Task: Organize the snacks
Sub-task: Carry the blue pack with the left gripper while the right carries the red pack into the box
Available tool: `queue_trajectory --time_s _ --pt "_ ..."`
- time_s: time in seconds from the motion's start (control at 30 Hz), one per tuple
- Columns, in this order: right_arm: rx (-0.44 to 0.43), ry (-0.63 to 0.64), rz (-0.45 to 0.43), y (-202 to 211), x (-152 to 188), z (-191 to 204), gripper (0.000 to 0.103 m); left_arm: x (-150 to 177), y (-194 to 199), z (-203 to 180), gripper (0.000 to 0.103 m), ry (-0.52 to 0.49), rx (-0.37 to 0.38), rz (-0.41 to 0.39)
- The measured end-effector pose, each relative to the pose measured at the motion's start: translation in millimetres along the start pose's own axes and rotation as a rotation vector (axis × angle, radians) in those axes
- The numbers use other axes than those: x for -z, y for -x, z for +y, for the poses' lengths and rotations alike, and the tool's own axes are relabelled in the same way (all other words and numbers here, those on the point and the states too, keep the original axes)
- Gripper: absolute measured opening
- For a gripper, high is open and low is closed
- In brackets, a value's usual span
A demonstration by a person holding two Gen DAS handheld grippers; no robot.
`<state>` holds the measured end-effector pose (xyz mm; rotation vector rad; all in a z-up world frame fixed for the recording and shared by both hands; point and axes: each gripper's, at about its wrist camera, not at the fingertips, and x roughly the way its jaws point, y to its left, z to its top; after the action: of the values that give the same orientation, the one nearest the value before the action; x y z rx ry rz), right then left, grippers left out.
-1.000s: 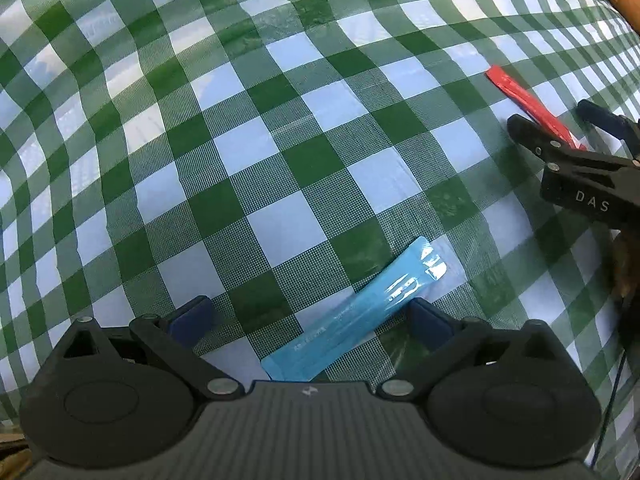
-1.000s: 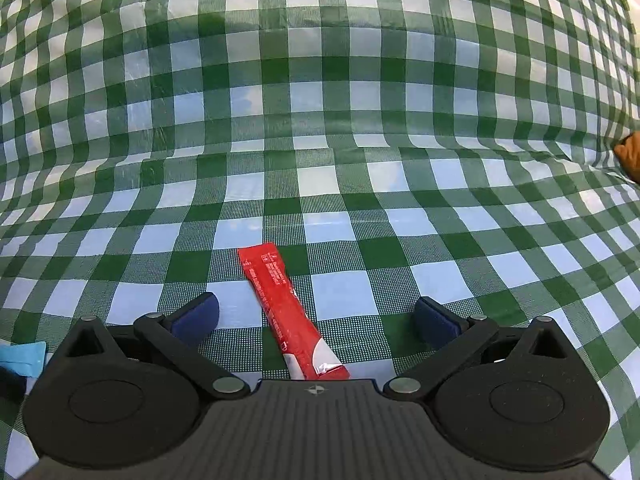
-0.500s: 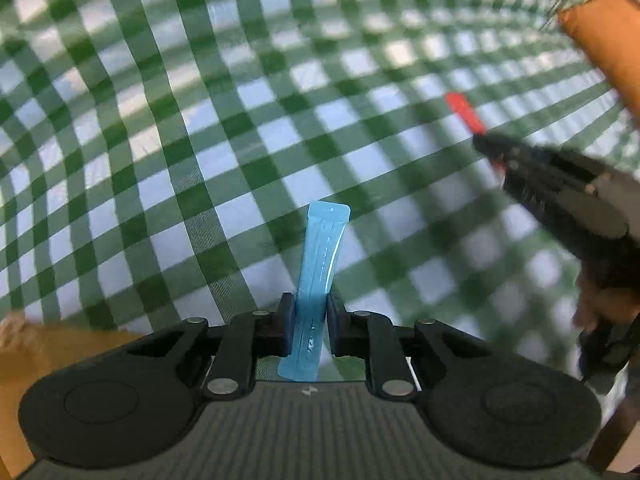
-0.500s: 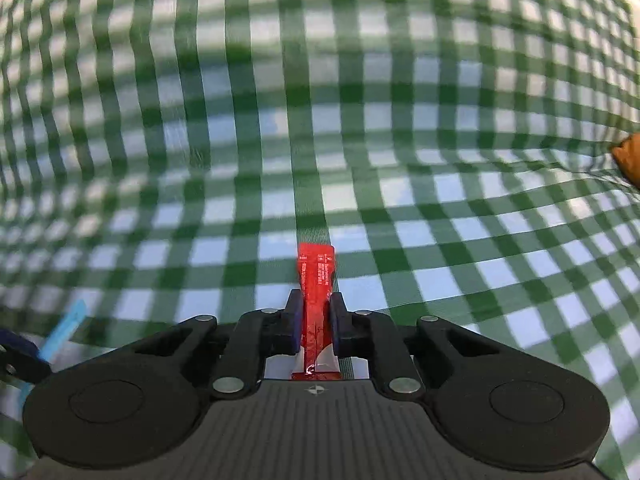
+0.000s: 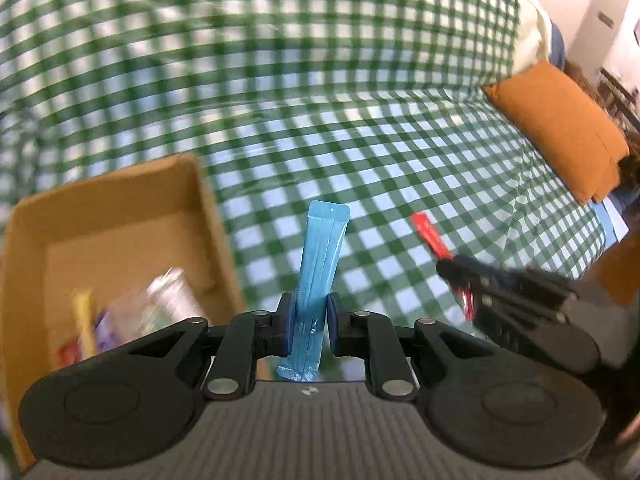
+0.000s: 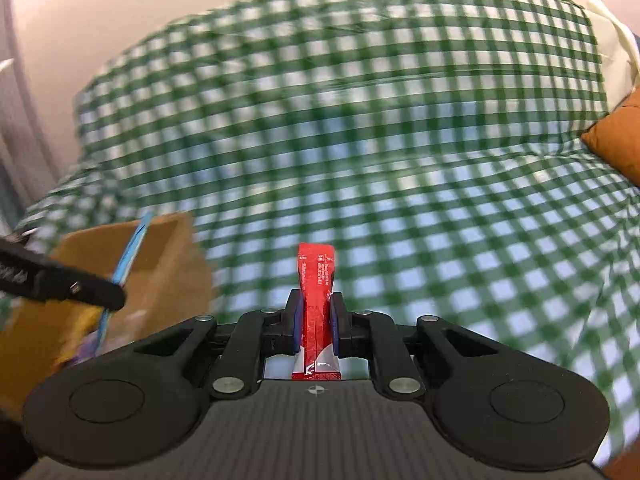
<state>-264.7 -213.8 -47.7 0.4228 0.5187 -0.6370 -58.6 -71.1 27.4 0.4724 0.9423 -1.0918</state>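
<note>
Right wrist view, red sachet [image 6: 317, 304] clamped, white print unreadable

Your left gripper [image 5: 307, 330] has a cardboard box [image 5: 120, 216] close on its left. The box is open on top. Its tall right wall [image 5: 218, 240] stands between you and the inside. Snack packs [image 5: 132, 312] fill the near part of the box floor; the far part is bare. On your right, the right gripper [image 5: 460, 280] with its red stick [image 5: 430, 236] is near, so that side is tight. Straight ahead the checkered cloth [image 5: 360, 128] is open. Far right, an orange cushion [image 5: 560, 128] sits at the cloth's edge.
</note>
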Motion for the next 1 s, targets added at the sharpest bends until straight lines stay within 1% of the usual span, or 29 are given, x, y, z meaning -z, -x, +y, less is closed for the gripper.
queue_trajectory --time_s 0.13,0.27,0.37,0.47,0.6,0.7,0.8,1.0 --pt "-0.101 0.02 0.044 54 27 61 0.015 57 48 24 0.018 0.062 -0.055 -0.01" --pt "-0.191 0.043 0.102 87 51 111 0.015 105 84 44 0.018 0.12 -0.124 -0.011" --pt "-0.217 0.113 0.116 104 65 142 0.015 134 102 58 0.019 0.158 -0.171 -0.013" --pt "-0.22 0.156 0.11 121 72 160 0.015 156 120 76 0.019 0.2 -0.187 -0.015" --pt "-0.213 0.189 0.08 139 75 171 0.015 173 136 85 0.019 0.236 -0.183 -0.044" --pt "-0.215 0.212 0.077 149 80 176 0.015 182 146 87 0.019 0.244 -0.174 -0.067" --pt "-0.209 0.235 0.073 157 85 181 0.015 185 146 83 0.019 0.249 -0.166 -0.079" --pt "-0.197 0.26 0.057 162 85 185 0.015 190 151 83 0.019 0.26 -0.158 -0.099"
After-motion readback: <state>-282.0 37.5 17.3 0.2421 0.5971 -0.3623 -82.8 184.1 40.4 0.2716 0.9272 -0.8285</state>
